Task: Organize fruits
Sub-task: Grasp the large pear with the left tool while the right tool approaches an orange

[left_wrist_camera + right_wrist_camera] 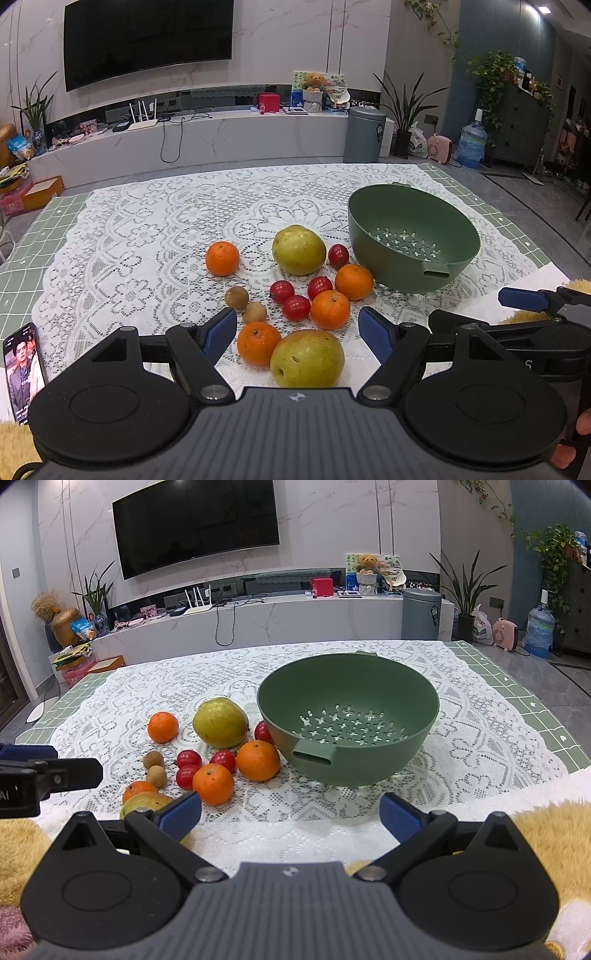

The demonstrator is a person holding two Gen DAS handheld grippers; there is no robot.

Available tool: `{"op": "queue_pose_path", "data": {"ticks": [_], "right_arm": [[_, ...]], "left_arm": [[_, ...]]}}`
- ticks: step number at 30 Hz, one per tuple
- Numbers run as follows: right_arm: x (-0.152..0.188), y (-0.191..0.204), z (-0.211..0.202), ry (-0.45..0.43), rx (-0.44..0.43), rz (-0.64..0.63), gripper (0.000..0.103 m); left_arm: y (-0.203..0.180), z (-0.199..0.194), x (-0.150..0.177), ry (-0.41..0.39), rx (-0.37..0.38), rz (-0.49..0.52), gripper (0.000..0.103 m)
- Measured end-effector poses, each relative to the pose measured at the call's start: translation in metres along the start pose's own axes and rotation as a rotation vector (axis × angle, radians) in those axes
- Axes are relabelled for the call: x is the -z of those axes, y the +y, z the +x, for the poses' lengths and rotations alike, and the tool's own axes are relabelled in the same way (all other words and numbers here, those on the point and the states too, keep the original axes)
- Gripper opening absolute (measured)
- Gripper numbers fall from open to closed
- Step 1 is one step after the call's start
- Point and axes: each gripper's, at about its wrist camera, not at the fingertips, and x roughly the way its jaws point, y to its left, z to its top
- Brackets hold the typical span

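Two pears (307, 359) before gaping left gripper (297, 334)

A wide black wall-mounted television (195, 524) hangs on pale marble-veined wall panels (332, 520) above a long white marble console (280, 618). A grey cylindrical bin (421, 613) stands on the grey tiled floor (546, 672) beside a leafy potted plant (467, 590).

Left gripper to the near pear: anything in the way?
Nothing visible. The near pear lies just ahead of the open left gripper, with an orange touching its left side. The green colander is empty.
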Motion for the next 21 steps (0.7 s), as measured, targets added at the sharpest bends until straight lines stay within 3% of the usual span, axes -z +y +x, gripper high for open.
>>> {"op": "queue_pose_path", "data": {"ticks": [14,21], "right_arm": [[-0.009,0.004,0.011,0.016,-0.023,0.005,0.099],[-0.010,0.016,0.026,0.043,-0.033,-0.050,0.095]], "left_arm": [[0.023,0.012,-0.013,0.009,0.018,-0.047,0.088],[0.034,0.030,-0.007,0.137,0.161,-0.063,0.076]]}}
